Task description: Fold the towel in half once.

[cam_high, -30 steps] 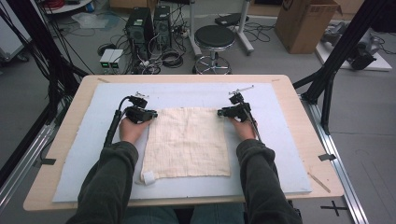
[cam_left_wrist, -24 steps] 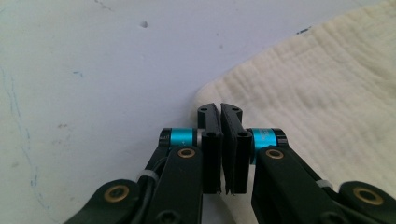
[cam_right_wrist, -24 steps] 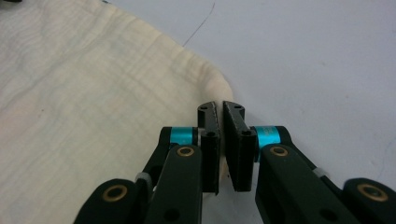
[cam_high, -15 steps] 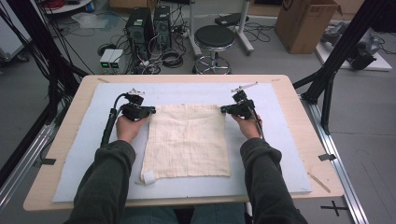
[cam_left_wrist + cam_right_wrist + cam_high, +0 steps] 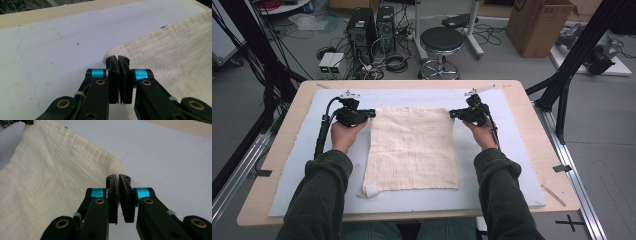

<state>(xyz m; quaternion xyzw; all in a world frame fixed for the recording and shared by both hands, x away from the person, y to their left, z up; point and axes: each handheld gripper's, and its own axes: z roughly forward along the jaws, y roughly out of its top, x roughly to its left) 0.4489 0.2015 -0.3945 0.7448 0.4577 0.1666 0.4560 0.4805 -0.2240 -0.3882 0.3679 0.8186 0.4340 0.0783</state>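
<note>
the cream cloth [image 5: 412, 149] lay spread on the pale blue mat [image 5: 512, 165] covering the counter [image 5: 539, 102], its near edge toward the person and its two far corners at the claws. the left claw [image 5: 371, 113] was clenched on the far left corner, which showed pinched between its black jaws in the left gripper view, the cloth [image 5: 175, 57] running off to that claw's right. the right claw [image 5: 452, 114] was clenched on the far right corner in the same way, with the cloth [image 5: 50, 177] trailing away to its left. holding both far corners at once probably served to lift that edge evenly, so the cloth could be folded toward the person without skewing. a small white tag [image 5: 371, 190] sat at the near left corner, well away from both claws. compared with a second ago, the right jaws had just been closing onto their corner, and the left were already nearly shut. both hands had come up a little from the mat, and the far edge near each claw looked slightly raised, while the rest of the cloth lay flat as before.
</note>
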